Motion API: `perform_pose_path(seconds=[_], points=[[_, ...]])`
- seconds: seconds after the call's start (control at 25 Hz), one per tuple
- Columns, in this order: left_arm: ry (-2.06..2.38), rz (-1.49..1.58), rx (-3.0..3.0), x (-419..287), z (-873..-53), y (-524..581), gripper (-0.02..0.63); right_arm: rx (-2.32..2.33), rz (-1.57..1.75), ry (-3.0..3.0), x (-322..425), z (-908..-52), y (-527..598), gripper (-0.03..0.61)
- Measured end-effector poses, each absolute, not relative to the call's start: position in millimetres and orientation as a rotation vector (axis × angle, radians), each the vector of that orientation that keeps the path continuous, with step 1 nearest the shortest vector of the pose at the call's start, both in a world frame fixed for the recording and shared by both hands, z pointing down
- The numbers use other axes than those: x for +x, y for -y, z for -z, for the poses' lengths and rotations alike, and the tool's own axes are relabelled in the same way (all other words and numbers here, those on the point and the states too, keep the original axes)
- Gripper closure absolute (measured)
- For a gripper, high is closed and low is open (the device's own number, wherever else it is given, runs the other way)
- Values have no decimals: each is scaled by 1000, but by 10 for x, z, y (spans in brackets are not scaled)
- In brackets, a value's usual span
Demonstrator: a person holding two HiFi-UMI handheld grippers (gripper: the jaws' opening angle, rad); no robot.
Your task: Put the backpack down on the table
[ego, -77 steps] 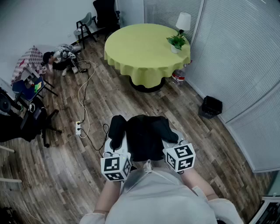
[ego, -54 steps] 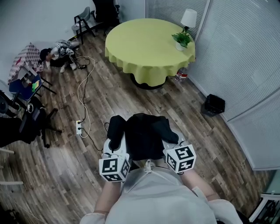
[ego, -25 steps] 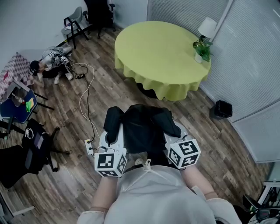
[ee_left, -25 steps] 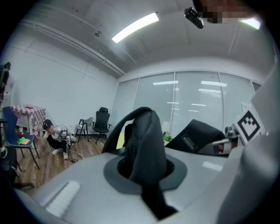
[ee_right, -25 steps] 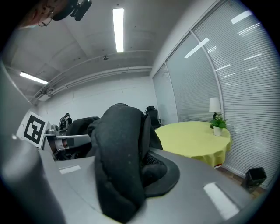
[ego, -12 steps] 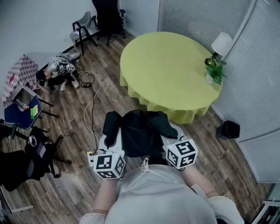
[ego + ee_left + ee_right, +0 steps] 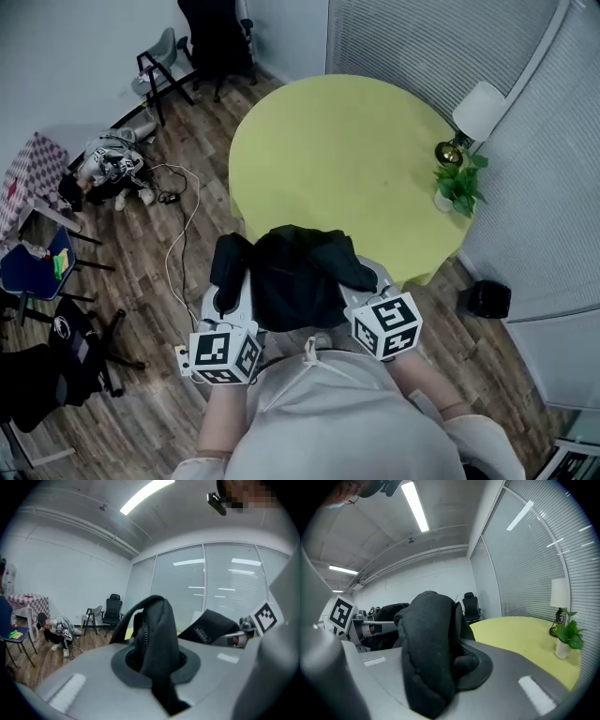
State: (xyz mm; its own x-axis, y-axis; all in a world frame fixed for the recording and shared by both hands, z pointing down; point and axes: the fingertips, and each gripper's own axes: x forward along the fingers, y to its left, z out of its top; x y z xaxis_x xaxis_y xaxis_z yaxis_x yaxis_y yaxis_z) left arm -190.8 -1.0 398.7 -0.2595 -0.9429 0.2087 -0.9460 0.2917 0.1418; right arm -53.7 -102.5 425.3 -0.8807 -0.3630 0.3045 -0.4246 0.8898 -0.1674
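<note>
Black backpack [image 7: 295, 281], lime-yellow table [image 7: 347, 159], brown wood-grained floor [image 7: 159, 281].

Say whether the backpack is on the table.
Not yet: left gripper and right gripper hold the backpack up at the table edge.

Left gripper [image 7: 228, 289] and right gripper [image 7: 371, 284] held forward side by side, fingers [image 7: 89, 686] clamped on backpack [image 7: 300, 281].
</note>
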Motion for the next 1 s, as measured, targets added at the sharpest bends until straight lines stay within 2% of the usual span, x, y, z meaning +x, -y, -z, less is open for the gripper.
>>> perform_pose_path(seconds=[0.52,1.0], points=[[2060,-49,1980,-2104,-3985,1619,583,866,-320,2703,-612,-4247,2249,552],[1690,-177,2248,-2537,-4020,3200,583,1266,-444,2522,-927,-4292,3327,552]])
